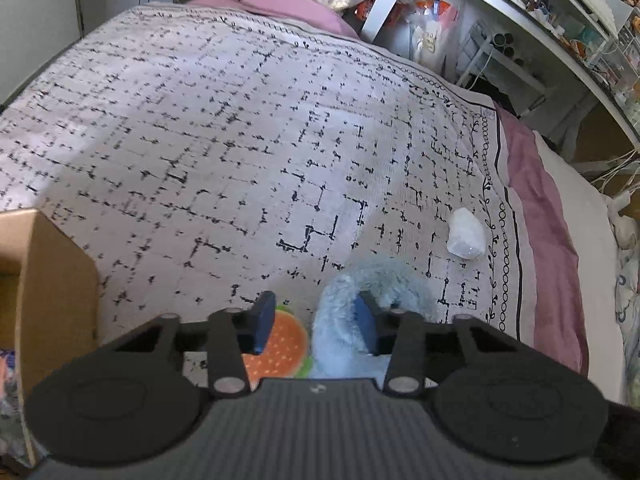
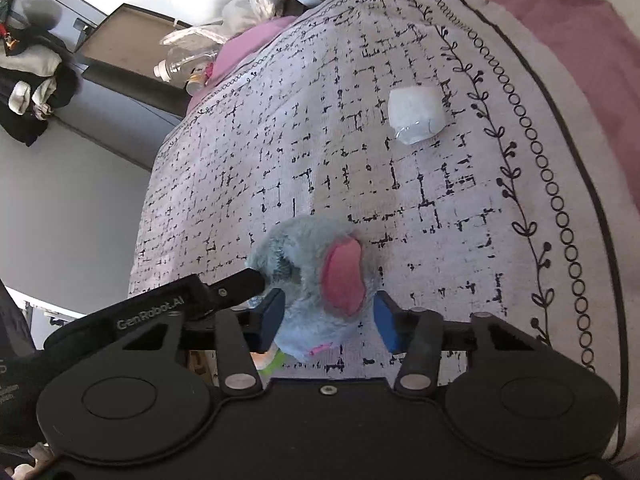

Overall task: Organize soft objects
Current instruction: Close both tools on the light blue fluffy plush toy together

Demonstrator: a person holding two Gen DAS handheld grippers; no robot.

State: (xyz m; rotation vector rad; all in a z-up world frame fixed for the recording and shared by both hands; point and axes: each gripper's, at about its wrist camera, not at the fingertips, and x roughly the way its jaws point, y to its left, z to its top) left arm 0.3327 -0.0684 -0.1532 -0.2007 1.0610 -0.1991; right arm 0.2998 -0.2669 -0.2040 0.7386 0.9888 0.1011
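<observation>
A fluffy blue plush toy (image 2: 304, 276) with a pink ear lies on the patterned bedspread (image 2: 400, 200). My right gripper (image 2: 329, 321) has the toy's head between its blue pads, and both pads rest against the fur. My left gripper (image 1: 314, 324) comes at the same toy (image 1: 336, 320) from its other side. Its right pad is sunk into the blue fur. Its left pad hangs over a burger-shaped plush (image 1: 280, 346) and stands apart from the blue toy. The left gripper's finger (image 2: 244, 282) shows at the toy's left in the right wrist view.
A white soft lump (image 1: 466, 238) (image 2: 416, 114) lies farther out near the bedspread's border. A cardboard box (image 1: 52, 280) stands at the left. White shelving (image 1: 520, 20) with clutter runs along the bed's right side. A plastic bottle (image 2: 180, 66) lies by the pink pillow.
</observation>
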